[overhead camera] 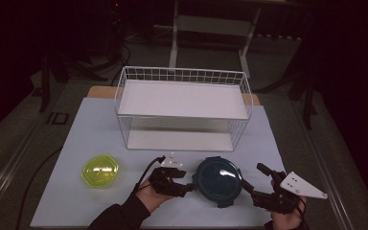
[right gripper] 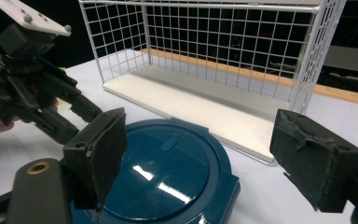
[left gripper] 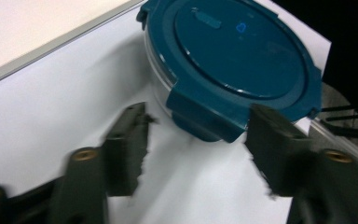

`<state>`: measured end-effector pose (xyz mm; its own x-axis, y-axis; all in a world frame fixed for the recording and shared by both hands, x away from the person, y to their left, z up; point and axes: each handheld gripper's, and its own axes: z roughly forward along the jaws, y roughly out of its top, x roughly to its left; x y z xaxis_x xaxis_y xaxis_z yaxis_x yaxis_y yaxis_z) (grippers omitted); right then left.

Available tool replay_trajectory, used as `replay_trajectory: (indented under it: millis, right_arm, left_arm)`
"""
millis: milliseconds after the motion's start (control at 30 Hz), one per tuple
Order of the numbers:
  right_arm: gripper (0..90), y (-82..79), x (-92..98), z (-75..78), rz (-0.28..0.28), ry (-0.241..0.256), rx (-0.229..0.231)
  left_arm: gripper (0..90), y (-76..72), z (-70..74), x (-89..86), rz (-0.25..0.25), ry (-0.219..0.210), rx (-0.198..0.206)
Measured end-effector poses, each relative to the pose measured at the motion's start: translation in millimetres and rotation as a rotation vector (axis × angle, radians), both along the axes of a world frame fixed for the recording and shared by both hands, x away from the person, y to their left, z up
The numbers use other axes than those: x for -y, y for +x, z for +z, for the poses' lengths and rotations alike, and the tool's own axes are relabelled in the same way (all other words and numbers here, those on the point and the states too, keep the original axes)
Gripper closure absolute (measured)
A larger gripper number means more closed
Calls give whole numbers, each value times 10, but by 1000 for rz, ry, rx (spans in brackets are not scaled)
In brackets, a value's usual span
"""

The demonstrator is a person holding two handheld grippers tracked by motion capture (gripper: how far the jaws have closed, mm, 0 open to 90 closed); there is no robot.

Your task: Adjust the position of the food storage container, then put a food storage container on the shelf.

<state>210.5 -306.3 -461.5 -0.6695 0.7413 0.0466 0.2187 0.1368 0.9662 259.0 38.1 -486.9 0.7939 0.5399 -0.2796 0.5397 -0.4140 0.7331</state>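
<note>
A round container with a dark teal clip-on lid (overhead camera: 218, 180) rests on the white table cover near the front edge. My left gripper (overhead camera: 190, 184) sits at its left side, open, and in the left gripper view (left gripper: 198, 140) a lid clip of the container (left gripper: 233, 60) lies just ahead of the gap between the jaws. My right gripper (overhead camera: 254, 177) is at the container's right side, also open. In the right gripper view (right gripper: 205, 154) its jaws stand wide on either side of the lid (right gripper: 168, 177). Neither gripper holds anything.
A white wire basket (overhead camera: 124, 91) with two shelves stands behind the container, its near wall close in the right gripper view (right gripper: 307, 70). A yellow-green lidded dish (overhead camera: 100, 171) lies at the front left. The white cover (overhead camera: 91, 129) ends at the table edges.
</note>
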Motion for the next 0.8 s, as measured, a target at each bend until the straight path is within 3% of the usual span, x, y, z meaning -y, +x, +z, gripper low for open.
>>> replay_trajectory:
  millis: [67, 133, 200, 333, 367, 400, 433, 467, 500, 533, 600, 667, 700, 733, 767, 800]
  right_arm:
    - [184, 4, -1, -4, -1, 2, -4]
    - [184, 9, -15, -5, -2, -7, -3]
    - [184, 7, -31, -3, 2, -17, 2]
    - [185, -11, -47, 13, 4, -29, 18]
    - [185, -11, -47, 13, 4, -29, 18]
    - [186, -14, -49, 18, 4, -28, 20]
    - [185, -23, -51, 26, 3, -26, 27]
    - [186, -27, -53, 30, 2, -28, 32]
    - [186, -27, -53, 30, 2, -28, 32]
    - [185, -30, -58, 36, 6, -34, 35]
    - [186, -42, -66, 45, 9, -44, 41]
    - [186, -62, -72, 59, 15, -55, 50]
    - [186, -69, -72, 65, 17, -54, 54]
    - [185, -73, -72, 71, 17, -52, 51]
    - [185, -73, -72, 71, 17, -52, 51]
    - [184, -76, -70, 79, 14, -58, 53]
  left_arm:
    - [210, -10, 15, 26, -19, -21, -15]
    - [153, -13, 27, 43, -31, -23, -13]
    - [133, 4, 27, 56, -38, -38, -30]
    - [139, 80, -34, 56, 5, -77, -122]
    - [143, 80, -34, 56, 5, -77, -122]
    - [143, 118, -83, 44, 33, -94, -170]
    - [151, 126, -98, 44, 43, -106, -187]
    - [159, 173, -146, 16, 52, -124, -248]
    - [159, 173, -146, 16, 52, -124, -248]
    - [160, 223, -202, -7, 70, -183, -317]
    - [162, 269, -254, -20, 83, -236, -382]
    - [199, 308, -297, -8, 104, -262, -445]
    - [201, 308, -297, -8, 104, -262, -445]
    - [223, 340, -340, 0, 113, -286, -498]
    - [240, 340, -340, 0, 113, -286, -498]
    - [267, 371, -381, -2, 138, -305, -542]
